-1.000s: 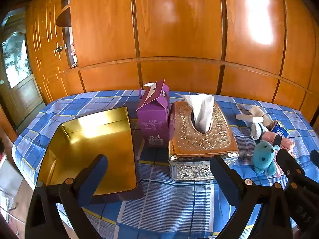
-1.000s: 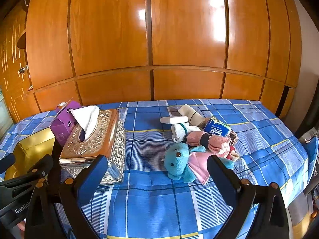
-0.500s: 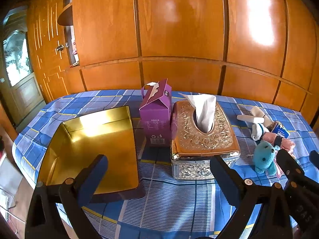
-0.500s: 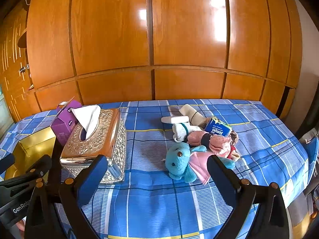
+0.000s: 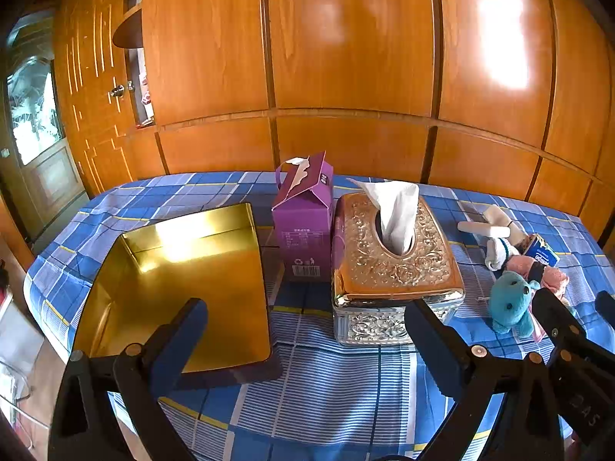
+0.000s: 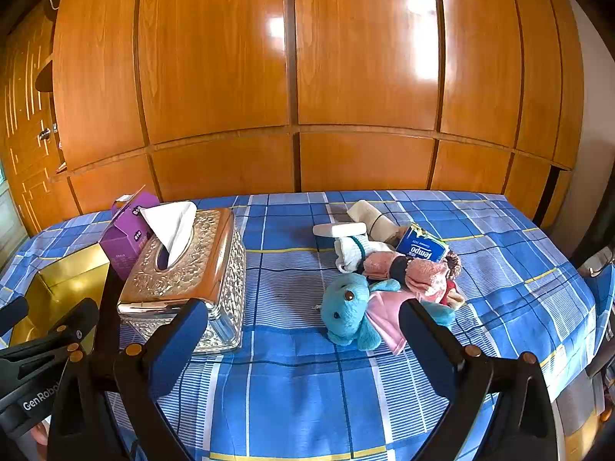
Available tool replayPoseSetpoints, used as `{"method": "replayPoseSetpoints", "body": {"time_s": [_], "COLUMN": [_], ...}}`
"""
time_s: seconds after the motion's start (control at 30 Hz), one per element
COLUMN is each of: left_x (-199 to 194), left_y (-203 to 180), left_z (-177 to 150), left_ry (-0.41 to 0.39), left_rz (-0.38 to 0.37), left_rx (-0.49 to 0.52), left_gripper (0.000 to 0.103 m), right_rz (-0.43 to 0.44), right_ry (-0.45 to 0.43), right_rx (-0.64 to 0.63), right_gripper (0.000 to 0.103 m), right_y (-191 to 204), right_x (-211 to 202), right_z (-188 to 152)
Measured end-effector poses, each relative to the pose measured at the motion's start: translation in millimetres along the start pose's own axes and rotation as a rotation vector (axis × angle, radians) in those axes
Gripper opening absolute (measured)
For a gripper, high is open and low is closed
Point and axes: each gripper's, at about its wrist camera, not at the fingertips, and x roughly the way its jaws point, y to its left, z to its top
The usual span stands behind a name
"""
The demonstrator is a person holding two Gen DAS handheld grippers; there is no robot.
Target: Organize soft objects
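A heap of soft things lies on the blue checked cloth: a teal plush bear [image 6: 346, 313] in a pink dress, a pink cloth doll [image 6: 417, 271], white socks [image 6: 351, 249] and a blue tissue pack [image 6: 421, 247]. The bear also shows in the left wrist view [image 5: 509, 301]. An empty gold tray [image 5: 173, 280] sits at the left. My right gripper [image 6: 303, 330] is open and empty, near the table's front edge before the bear. My left gripper [image 5: 307, 330] is open and empty, between the tray and the tissue box.
An ornate metal tissue box [image 5: 392, 269] with a white tissue stands mid-table, a purple carton [image 5: 303, 223] beside it. Wooden wardrobe panels [image 6: 292, 77] rise behind the table. A door [image 5: 34, 123] is at far left.
Both grippers have shifted slightly; the left view has drifted a little leftward. Nothing on the table has moved, and both grippers stay open.
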Motion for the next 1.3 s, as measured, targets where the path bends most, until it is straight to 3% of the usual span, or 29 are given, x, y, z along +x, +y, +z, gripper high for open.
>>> {"method": "replayPoseSetpoints", "body": {"time_s": [1.0, 1.1, 1.3], "left_x": [-4, -4, -4], "left_y": [-5, -7, -15], "left_z": [1, 1, 18], "left_ry": [0.001, -0.003, 0.044], "left_rz": [-0.019, -0.057, -0.317], "left_rx": [0.019, 0.025, 0.033], "left_gripper": [0.103, 0.103, 0.103], "right_rz": [0.001, -0.011, -0.018], "right_ry": [-0.002, 0.001, 0.027], "right_rx": [0.025, 0.031, 0.095], "right_gripper": [0.102, 0.102, 0.102], "right_y": [-9, -16, -56], "right_x": [2, 5, 14], "right_z": [1, 3, 5]}}
